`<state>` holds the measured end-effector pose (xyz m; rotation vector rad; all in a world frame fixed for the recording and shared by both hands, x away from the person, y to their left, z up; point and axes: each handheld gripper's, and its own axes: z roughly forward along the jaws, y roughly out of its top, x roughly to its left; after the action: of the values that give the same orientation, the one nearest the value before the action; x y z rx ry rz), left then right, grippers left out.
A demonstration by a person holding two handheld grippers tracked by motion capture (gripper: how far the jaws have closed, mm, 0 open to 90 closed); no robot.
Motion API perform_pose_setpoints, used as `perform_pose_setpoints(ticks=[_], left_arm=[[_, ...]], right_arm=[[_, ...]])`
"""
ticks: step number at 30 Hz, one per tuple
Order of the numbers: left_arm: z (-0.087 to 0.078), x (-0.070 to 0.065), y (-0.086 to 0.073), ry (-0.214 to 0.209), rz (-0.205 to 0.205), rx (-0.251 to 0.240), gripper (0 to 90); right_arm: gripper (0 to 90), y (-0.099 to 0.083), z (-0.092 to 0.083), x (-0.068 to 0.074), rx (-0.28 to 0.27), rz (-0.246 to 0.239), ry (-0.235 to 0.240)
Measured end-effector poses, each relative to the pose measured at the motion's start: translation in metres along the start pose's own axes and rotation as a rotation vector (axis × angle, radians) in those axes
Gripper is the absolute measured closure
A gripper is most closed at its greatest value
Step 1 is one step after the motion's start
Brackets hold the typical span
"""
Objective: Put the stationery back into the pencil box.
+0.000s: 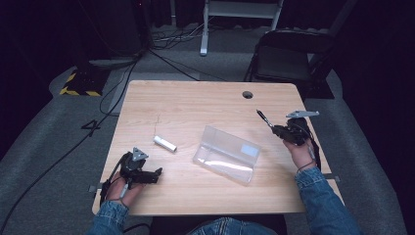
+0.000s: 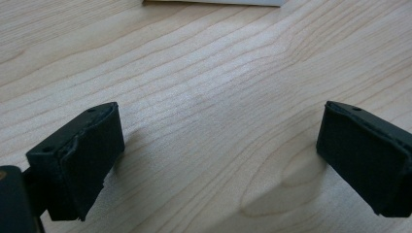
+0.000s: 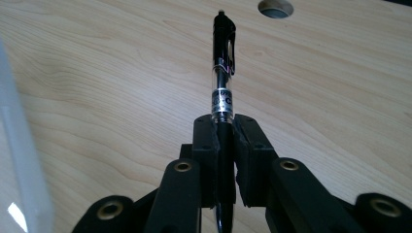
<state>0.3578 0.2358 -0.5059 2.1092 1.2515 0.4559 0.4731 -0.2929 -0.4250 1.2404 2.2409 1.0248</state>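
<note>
A black pen (image 3: 223, 58) with a clip and a clear barrel sticks out forward from my right gripper (image 3: 224, 127), whose jaws are shut on its lower half. In the high view that right gripper (image 1: 278, 130) hovers over the table's right side, the pen (image 1: 263, 118) pointing up and to the left. A clear plastic case (image 1: 226, 153) lies open in the middle of the table, to the left of that hand. My left gripper (image 1: 157, 175) rests near the front left edge, open, with bare wood between its pads (image 2: 92, 155).
A small white cylinder (image 1: 165, 143) lies left of the case. A round cable hole (image 1: 247, 94) sits near the table's far edge. Behind the table stand a black folding chair (image 1: 288, 56) and a white frame (image 1: 240, 14); cables run over the grey floor.
</note>
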Motion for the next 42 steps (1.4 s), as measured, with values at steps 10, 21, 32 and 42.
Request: perform_pose_setpoints(ticks=[10,21,32,42], left_arm=[[0.0,0.0,0.0,0.0,0.001,0.0,3.6],[0.0,0.0,0.0,-0.001,-0.001,-0.001,3.5],[0.0,0.0,0.0,0.0,0.001,0.0,3.5],[0.0,0.0,0.0,0.001,0.001,0.001,3.6]], right_arm=[[80.4,0.011,-0.012,0.019,-0.042,-0.047,0.046],[80.4,0.021,-0.024,0.047,-0.073,-0.127,0.113],[80.4,0.022,-0.033,0.083,-0.067,-0.237,0.205],[80.4,0.022,-0.029,0.105,-0.041,-0.295,0.308]])
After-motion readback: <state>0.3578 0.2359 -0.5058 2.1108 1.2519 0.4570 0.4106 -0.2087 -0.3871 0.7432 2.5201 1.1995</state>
